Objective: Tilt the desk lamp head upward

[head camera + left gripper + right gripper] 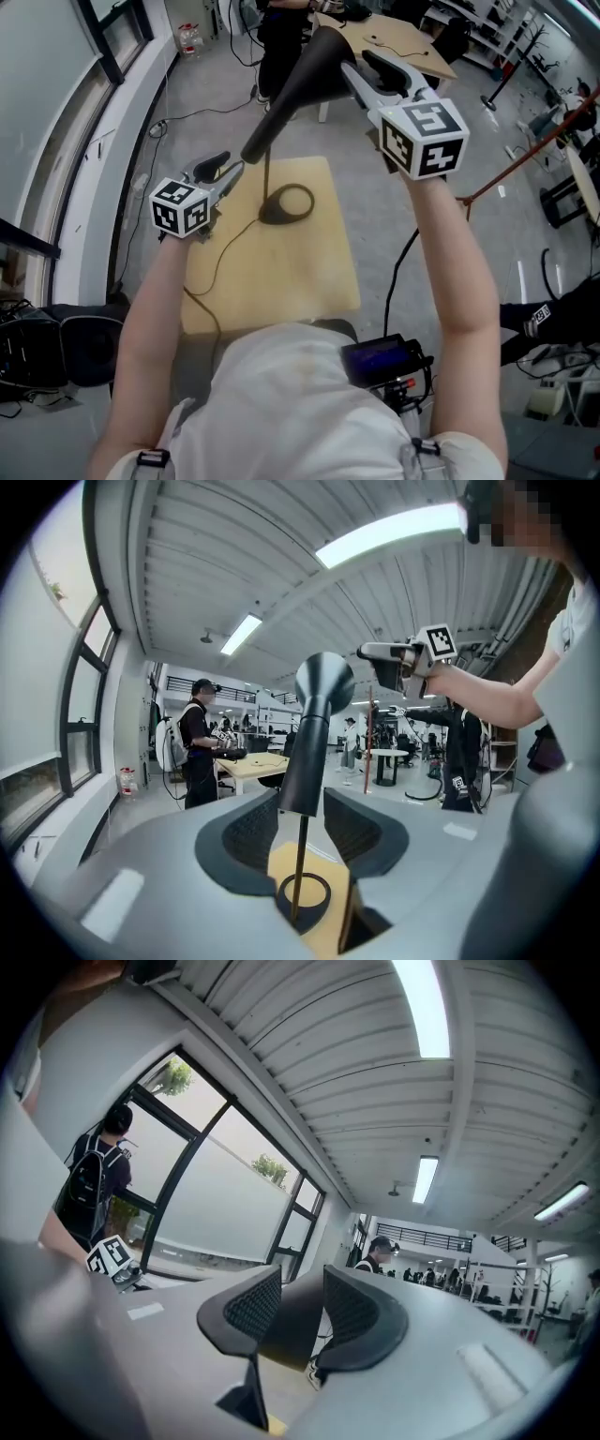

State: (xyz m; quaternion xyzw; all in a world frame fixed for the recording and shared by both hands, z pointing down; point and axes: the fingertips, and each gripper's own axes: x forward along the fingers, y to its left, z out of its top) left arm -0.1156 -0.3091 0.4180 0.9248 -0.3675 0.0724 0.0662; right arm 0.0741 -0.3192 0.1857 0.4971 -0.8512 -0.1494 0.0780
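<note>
1. A small wooden table [319, 272] is standing on grey floor [187, 103], with a window [47, 66] running along the frame's left.
2. The desk lamp head [300, 80] is hanging at upper centre, above its ring base [289, 203] sitting mid-table.
3. The left gripper [234, 169] is clenching the head's narrow end, and the right gripper [354, 70] is grasping its wide end.
4. Open floor is lying beyond the table's left and right edges.

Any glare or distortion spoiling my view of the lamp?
Head view: even light, lamp head sharp. Left gripper view: heavy fisheye, ceiling light blown out, lamp head dark but crisp. Right gripper view: lamp head a dark blur between the jaws, window bright behind.
</note>
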